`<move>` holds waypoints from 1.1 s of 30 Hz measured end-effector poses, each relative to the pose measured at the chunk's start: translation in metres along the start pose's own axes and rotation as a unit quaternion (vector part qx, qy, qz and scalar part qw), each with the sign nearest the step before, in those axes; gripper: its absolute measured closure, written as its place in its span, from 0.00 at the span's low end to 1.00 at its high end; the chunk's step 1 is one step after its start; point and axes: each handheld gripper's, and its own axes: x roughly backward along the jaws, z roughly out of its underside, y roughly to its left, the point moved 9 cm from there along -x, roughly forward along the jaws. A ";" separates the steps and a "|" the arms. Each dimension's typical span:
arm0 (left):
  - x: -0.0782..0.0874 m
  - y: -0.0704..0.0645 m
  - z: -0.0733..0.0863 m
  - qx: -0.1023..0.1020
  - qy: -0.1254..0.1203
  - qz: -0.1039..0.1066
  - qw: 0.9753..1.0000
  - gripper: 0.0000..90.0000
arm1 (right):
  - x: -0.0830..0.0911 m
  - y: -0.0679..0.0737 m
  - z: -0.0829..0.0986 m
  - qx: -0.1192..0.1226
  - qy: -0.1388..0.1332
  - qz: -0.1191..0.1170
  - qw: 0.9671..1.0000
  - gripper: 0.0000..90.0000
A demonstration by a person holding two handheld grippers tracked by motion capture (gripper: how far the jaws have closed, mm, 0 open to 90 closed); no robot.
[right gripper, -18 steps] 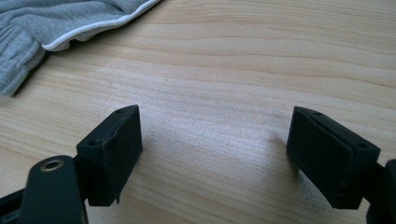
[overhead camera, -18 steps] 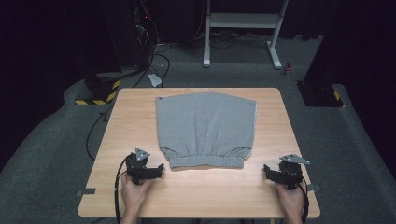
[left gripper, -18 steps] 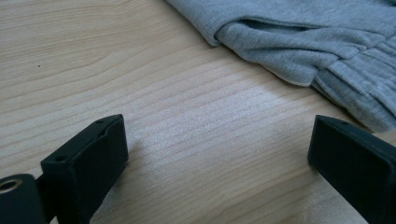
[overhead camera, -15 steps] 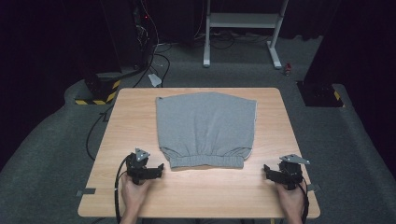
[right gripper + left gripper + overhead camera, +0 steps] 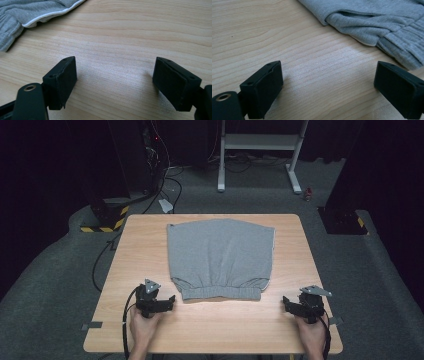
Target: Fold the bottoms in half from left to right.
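Observation:
Grey shorts lie flat on the middle of the wooden table, waistband toward me. My left gripper rests on the table just left of the waistband's corner, open and holding nothing. In the left gripper view the gathered grey waistband lies ahead at the upper right, beyond the left gripper. My right gripper sits to the right of the waistband, open and apart from the cloth. The right gripper view has the right gripper over bare wood, with a white-trimmed shorts edge at the upper left.
Bare wood runs along the table's front edge between my two hands. Beyond the table, grey carpet holds cables, a white frame stand and a black-and-yellow striped base. A strip of tape marks the front left edge.

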 end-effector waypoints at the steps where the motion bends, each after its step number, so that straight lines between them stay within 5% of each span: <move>1: 0.000 0.000 0.000 0.000 0.000 0.000 1.000 0.10 | 0.000 0.000 0.000 0.000 0.000 0.000 1.000 0.21; 20: 0.004 -0.003 0.001 0.001 -0.009 -0.001 1.000 0.19 | -0.001 0.001 -0.001 0.003 -0.001 -0.003 1.000 0.21; 22: 0.004 -0.003 0.001 0.001 -0.009 -0.001 1.000 0.19 | -0.001 0.005 -0.003 0.007 -0.005 -0.003 1.000 0.29; 33: 0.005 -0.004 0.002 0.002 -0.011 -0.004 1.000 0.21 | -0.003 0.009 -0.005 0.007 -0.007 -0.003 1.000 0.30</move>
